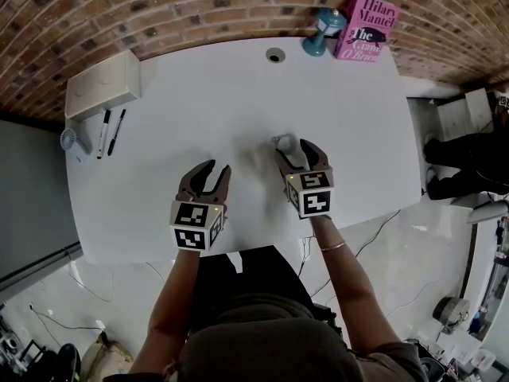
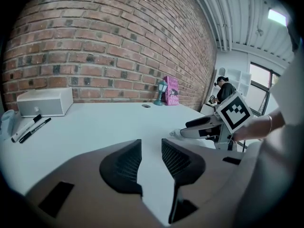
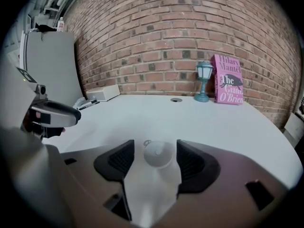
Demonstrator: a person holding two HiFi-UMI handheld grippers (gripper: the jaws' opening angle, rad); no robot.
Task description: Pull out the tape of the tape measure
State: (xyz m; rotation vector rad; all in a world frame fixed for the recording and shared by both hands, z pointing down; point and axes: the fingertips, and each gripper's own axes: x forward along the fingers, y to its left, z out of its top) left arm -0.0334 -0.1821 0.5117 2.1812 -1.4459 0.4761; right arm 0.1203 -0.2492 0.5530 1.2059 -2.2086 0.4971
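On the white tabletop (image 1: 238, 102), just in front of the person, a small round white tape measure (image 1: 284, 142) lies flat between the two fingers of the right gripper (image 1: 294, 151). The right gripper view shows the same thing: the tape measure (image 3: 158, 155) sits in the gap of the right gripper (image 3: 156, 144), whose jaws stand apart on either side of it with a sliver of tabletop showing on each side, so they bracket it without pinching it. A small ring (image 3: 147, 143) shows at the case's far left edge. No tape is drawn out of the case.

The left gripper (image 1: 216, 169) is held beside the right one, a little nearer the person. In its own view the left gripper (image 2: 151, 142) has its jaws moderately apart, with only bare tabletop between them. The same view shows the right gripper (image 2: 209, 125) off to the right.

Along the far edge by the brick wall (image 1: 199, 6) stand a pink book (image 1: 367, 29) and, just left of it, a small blue lantern (image 1: 322, 32). A white box (image 1: 103, 83) sits at the far left corner, with two pens (image 1: 110, 132) lying side by side near it.
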